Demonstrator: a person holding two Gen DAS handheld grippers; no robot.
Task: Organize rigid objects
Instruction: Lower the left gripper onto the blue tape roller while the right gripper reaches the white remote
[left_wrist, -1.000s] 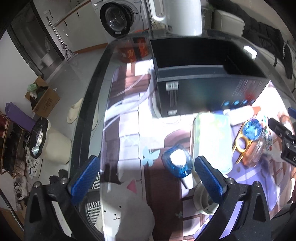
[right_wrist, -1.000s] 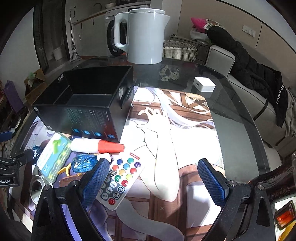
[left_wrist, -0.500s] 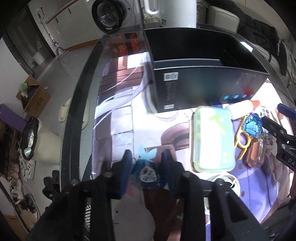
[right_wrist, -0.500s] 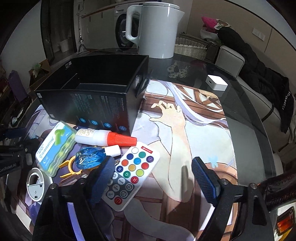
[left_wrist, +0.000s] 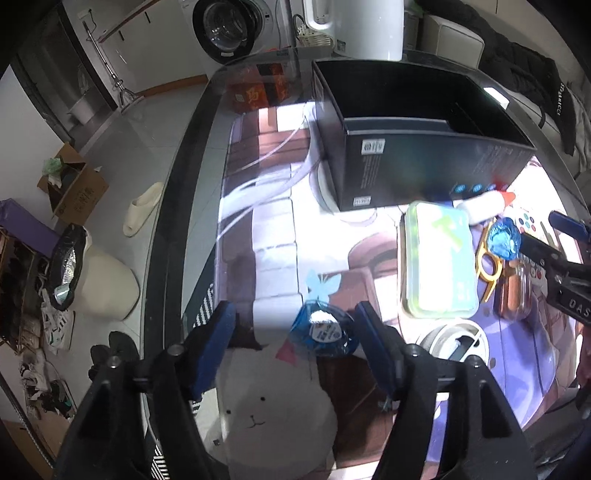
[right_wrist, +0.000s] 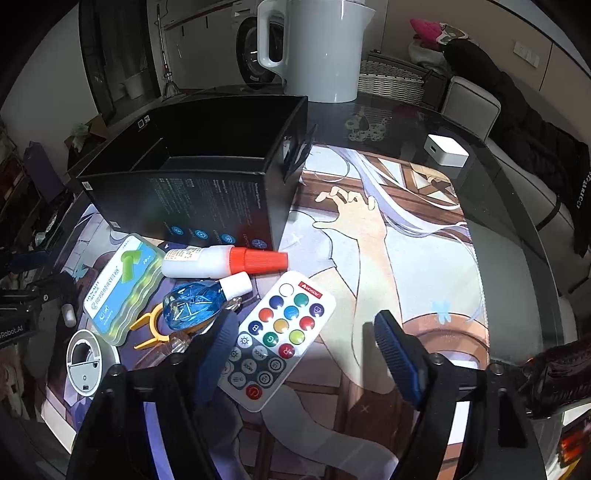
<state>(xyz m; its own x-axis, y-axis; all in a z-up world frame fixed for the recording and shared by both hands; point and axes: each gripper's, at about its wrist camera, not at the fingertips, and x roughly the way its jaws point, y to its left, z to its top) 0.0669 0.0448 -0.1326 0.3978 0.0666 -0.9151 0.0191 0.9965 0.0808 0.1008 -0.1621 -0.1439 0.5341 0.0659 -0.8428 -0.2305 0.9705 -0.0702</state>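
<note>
An open black box (left_wrist: 424, 125) (right_wrist: 207, 184) stands on the printed mat. In the left wrist view a small blue-wrapped bottle (left_wrist: 323, 330) lies between the fingers of my left gripper (left_wrist: 295, 332), which is open around it without touching. In the right wrist view my right gripper (right_wrist: 306, 343) is open just above a white remote with coloured buttons (right_wrist: 279, 332). Beside it lie a blue faceted bottle (right_wrist: 195, 302), a white glue bottle with a red cap (right_wrist: 225, 260), a green-and-white case (right_wrist: 122, 284), a yellow clip (right_wrist: 149, 326) and a white ring light (right_wrist: 86, 363).
A white kettle (right_wrist: 317, 48) stands behind the box. A small white cube (right_wrist: 445, 149) sits at the far right of the glass table. A red carton (left_wrist: 258, 92) stands at the table's far left. The table's edge (left_wrist: 173, 229) runs close on my left.
My left gripper shut around the small blue bottle half a second ago and has since opened again. My right gripper has moved down and closer to the remote.
</note>
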